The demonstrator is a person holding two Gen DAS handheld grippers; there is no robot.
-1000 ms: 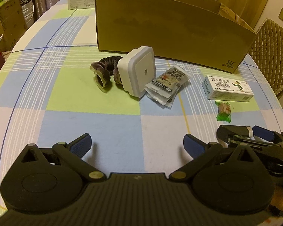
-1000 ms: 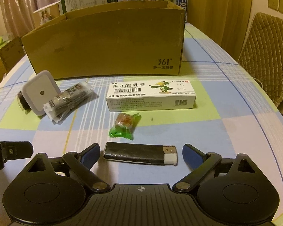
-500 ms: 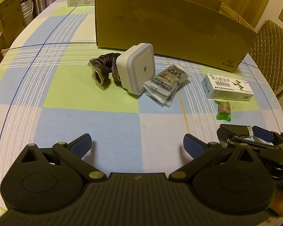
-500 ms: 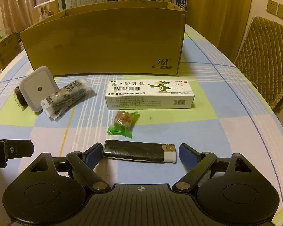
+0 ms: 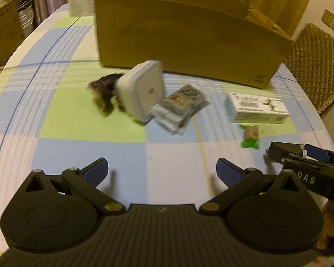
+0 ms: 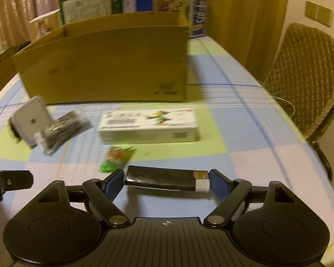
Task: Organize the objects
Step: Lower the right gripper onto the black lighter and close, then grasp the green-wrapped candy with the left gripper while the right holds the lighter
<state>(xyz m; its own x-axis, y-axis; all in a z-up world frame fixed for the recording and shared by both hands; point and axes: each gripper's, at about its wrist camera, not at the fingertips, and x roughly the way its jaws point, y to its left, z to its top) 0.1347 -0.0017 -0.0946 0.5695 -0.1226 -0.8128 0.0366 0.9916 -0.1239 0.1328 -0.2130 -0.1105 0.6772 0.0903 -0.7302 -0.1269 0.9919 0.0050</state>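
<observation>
A black lighter [image 6: 167, 181] with a white cap lies crosswise between the pads of my right gripper [image 6: 165, 181], which is shut on its two ends and holds it just above the cloth. In front of it lie a green candy [image 6: 117, 159], a white medicine box [image 6: 148, 125], a clear snack packet [image 6: 62, 131] and a white square night light [image 6: 31, 120]. My left gripper [image 5: 161, 173] hangs open over the cloth with nothing between its fingers. Ahead of it stand the night light [image 5: 144, 92], a dark hair tie [image 5: 104, 87] and the snack packet [image 5: 180, 106].
An open cardboard box [image 6: 104, 62] stands behind the objects, with printed cartons [image 6: 173, 4] beyond it. The table [image 5: 82, 153] wears a checked blue, green and white cloth. A padded chair [image 6: 305, 73] stands at the right edge. The right gripper [image 5: 309, 166] shows at the left view's right side.
My right gripper has shut on the lighter's ends and lifted it off the cloth. Both views have tilted up and moved closer to the box. The left gripper stays open.
</observation>
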